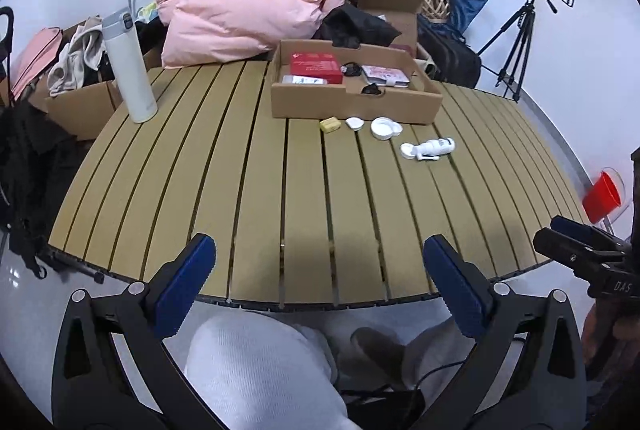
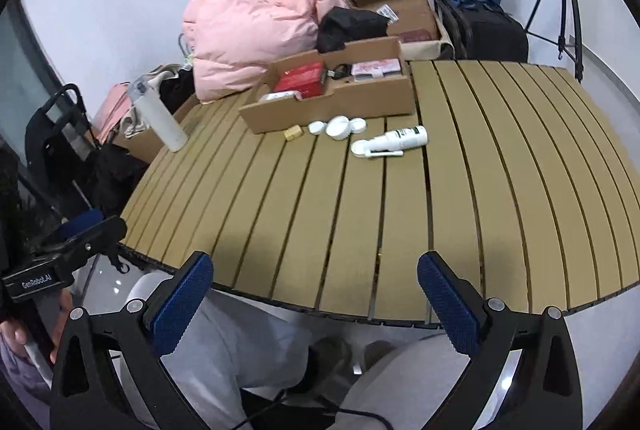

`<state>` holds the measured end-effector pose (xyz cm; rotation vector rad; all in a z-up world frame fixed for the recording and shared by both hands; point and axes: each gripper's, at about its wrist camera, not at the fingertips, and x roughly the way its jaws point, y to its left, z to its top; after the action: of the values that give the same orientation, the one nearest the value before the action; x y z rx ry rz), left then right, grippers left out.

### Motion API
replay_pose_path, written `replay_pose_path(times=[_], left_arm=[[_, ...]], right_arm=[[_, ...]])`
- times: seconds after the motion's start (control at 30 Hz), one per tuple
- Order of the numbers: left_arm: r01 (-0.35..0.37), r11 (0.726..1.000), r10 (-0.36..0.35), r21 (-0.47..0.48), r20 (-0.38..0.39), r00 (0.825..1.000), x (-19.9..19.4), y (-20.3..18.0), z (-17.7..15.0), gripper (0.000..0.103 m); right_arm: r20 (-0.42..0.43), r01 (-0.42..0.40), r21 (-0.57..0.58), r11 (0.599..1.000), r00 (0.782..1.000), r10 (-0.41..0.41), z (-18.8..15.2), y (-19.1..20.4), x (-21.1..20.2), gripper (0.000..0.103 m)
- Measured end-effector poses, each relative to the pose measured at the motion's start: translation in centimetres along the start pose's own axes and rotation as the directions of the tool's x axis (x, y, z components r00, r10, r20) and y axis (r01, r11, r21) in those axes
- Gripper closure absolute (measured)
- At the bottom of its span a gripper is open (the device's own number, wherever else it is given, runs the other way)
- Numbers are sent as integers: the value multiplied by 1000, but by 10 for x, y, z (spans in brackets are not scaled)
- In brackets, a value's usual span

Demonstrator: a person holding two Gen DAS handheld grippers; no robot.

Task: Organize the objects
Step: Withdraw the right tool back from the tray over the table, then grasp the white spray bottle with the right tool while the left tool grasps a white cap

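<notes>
Small items: a yellow block, a small white cap, a round white lid and a white spray bottle lying on its side sit in a loose row on the far part of my slatted table, just in front of the box.
Cardboard box: far centre of the table, open-topped, with a red packet, a pink case and small dark bits inside.
White flask: upright at the far left of the table, well apart from the row.
My left gripper: blue pads spread wide, nothing between them, over the near table edge.
My right gripper: pads spread wide too, empty, over the near edge, just right of my other tool.
Beyond the table: a pink quilt, more boxes, a tripod at far right.
</notes>
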<state>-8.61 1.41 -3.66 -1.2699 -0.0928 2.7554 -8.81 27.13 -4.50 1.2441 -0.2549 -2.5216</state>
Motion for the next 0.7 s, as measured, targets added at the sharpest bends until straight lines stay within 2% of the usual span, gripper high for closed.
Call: replay_pose_path(times=[0.17,0.23,0.3,0.37,0.47,0.57,0.6,0.63,0.7], left_arm=[[9,999,-10,37,28,1000,22,2,11,0],[12,999,-13,40,36,999,39,3,21,3],[56,998,-57,37,12,998,57,4,32,7],[117,992,-116,48,-4,993,75,2,46,14],[153,984,-153,96,-6,988,107,-9,73,16],[154,973,-152,173,-28,988,147,-30,95,18],[170,966,-164,196,-47,985,160,-37,101,18],[187,959,-177,213,-65,982,175,-45,107,18],[176,955,-164,240,-69,984,198,-60,114,20]], right_arm=[[-39,2,16,1000,999,-2,2,-7,21,0],[-54,-15,2,1000,998,15,5,-6,33,4],[-64,-14,-27,1000,998,12,15,-6,50,14],[-67,-2,-28,1000,998,1,25,-9,62,17],[-73,-14,43,999,997,17,47,-29,88,25],[-62,31,110,993,998,-25,69,-51,119,29],[-63,46,137,990,997,-37,75,-58,130,36],[-70,55,187,981,997,-42,82,-69,145,38],[-61,71,243,967,996,-58,92,-83,163,40]])
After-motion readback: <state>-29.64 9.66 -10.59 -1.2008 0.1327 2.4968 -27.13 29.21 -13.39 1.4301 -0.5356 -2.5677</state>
